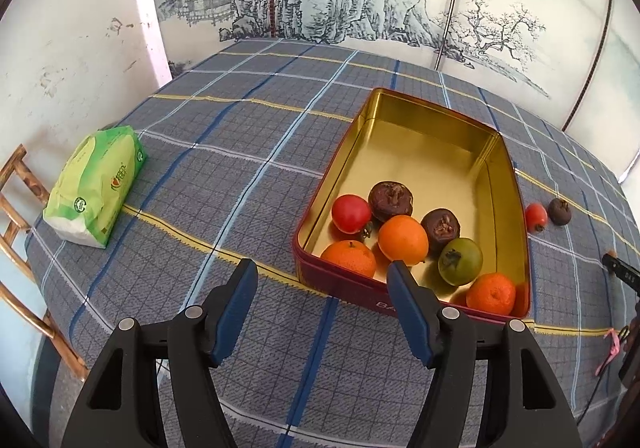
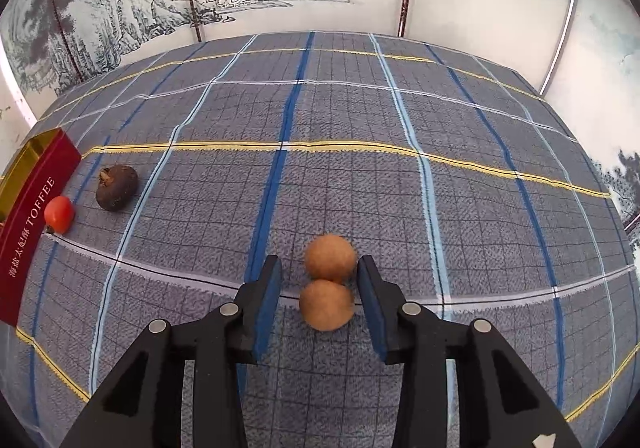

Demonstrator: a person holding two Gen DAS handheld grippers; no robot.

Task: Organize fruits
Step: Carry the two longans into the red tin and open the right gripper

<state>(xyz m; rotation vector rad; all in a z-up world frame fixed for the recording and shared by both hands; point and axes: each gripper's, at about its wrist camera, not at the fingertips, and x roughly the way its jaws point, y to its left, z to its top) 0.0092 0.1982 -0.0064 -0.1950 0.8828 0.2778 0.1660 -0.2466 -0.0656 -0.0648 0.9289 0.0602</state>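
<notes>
Both tools look alike — left tool (image 1: 322, 268) and right tool (image 2: 319, 268): black triangular-cutout arms, silver round pins, blue pads (image 2: 267, 312).

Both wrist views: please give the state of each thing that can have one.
tin: open, no lid, seven fruits inside.
tissue pack: lying flat on the cloth.
left gripper: open, empty.
right gripper: open around two brown fruits.
red fruit and dark fruit: outside the tin.

Red tin (image 2: 38, 183) cut by the left edge; nearer brown ball (image 2: 326, 306) motion-blurred.
</notes>
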